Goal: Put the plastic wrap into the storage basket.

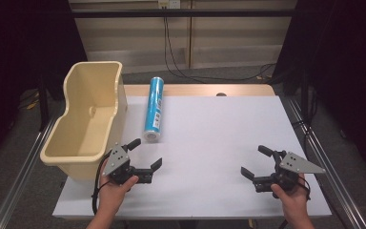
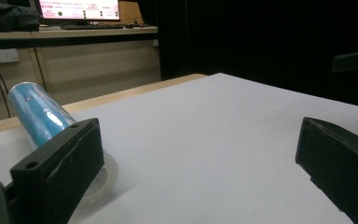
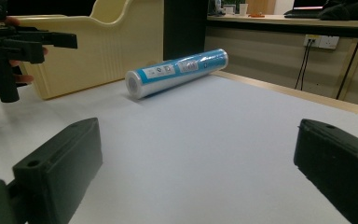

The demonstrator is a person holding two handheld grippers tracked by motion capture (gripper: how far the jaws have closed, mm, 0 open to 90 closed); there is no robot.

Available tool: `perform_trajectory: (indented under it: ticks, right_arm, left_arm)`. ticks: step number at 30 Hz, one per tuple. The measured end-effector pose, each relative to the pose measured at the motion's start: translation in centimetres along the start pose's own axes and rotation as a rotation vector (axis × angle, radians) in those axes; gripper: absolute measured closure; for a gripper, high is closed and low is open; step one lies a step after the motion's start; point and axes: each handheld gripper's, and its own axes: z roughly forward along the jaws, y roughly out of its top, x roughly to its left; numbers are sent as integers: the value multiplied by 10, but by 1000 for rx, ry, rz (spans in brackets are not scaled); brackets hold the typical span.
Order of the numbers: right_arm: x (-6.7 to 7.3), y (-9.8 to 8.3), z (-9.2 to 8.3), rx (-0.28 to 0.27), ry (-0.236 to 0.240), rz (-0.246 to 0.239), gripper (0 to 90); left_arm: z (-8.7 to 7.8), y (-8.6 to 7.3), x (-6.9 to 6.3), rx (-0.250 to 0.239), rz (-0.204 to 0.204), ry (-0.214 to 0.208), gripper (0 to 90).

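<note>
Blue roll (image 1: 154, 109) untouched near the left gripper's (image 1: 146, 155) wide, empty jaws.

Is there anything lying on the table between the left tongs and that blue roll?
Nothing visible. Bare white table lies between the open left tongs and the near end of the blue roll. The cream tub stands off to the roll's left side.

At the lower left of the high view, the left black two-jaw gripper (image 1: 146, 153) carries a small grey three-cornered plate dotted with screws, and a black cable loops from its rear. At the lower right, the right black two-jaw gripper (image 1: 256, 161) bears a longer grey pointed plate. Both forearms are bare, with no sleeves. In the gripper views the jaws are blocky matte-black pads, each with a round hole.
</note>
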Motion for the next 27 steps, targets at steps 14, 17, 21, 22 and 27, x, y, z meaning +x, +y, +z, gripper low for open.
perform_trajectory:
  ticks: [14, 17, 21, 22, 27]
  right_arm:
    - [0, 0, -1, 0, 0, 4, 8]
    - [0, 0, -2, -2, 0, 3, 9]
    - [-1, 0, -2, -4, -2, 4, 8]
    - [-1, 0, -2, -3, -2, 2, 8]
    - [0, 0, -1, -3, 1, -1, 9]
  left_arm:
    - [31, 6, 10, 77, -38, 63, 7]
    - [36, 6, 12, 96, -43, 71, 7]
    - [44, 7, 17, 100, -47, 88, 7]
    - [46, 7, 18, 99, -50, 94, 7]
    - [55, 11, 24, 114, -51, 119, 7]
